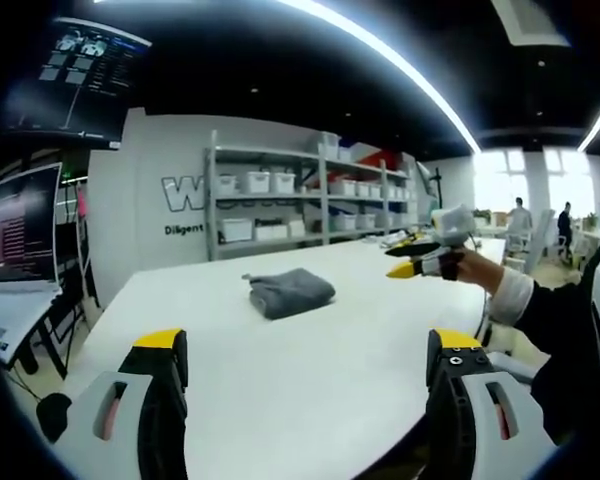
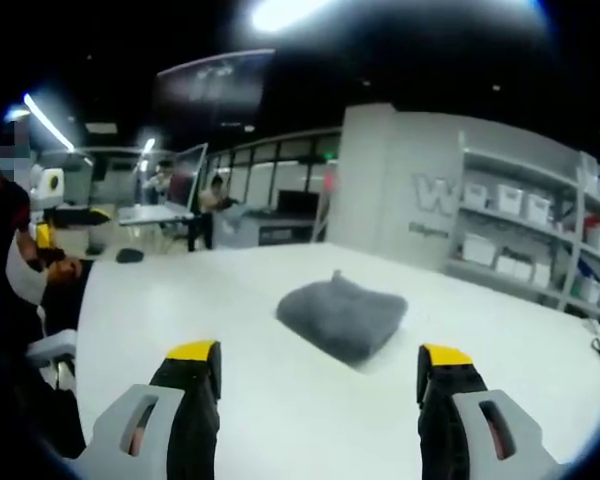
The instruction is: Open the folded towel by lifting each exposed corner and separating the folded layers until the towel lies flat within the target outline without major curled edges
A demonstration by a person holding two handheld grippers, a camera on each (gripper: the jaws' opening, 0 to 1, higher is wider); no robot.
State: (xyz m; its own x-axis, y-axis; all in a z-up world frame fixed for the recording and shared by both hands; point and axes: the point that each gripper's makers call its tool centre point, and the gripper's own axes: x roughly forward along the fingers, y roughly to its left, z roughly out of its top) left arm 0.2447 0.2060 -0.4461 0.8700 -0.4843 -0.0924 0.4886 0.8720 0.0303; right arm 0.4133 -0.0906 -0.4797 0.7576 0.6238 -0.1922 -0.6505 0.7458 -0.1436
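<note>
White bins [image 1: 280,181] line shelf unit [image 1: 310,195] by wall; contents not visible. Left gripper view: right gripper [image 1: 416,259] hovers over table's [image 1: 280,380] far right edge. Right gripper view: people at desks behind. Grey towel [image 1: 291,291] folded, bunched, mid-table. Left gripper [image 1: 310,365] jaws wide, empty; right gripper [image 2: 320,375] jaws wide, empty.

Office-type lab: shelving w/ storage bins [image 1: 257,181], monitors [image 1: 20,225], desks [image 2: 158,215].
</note>
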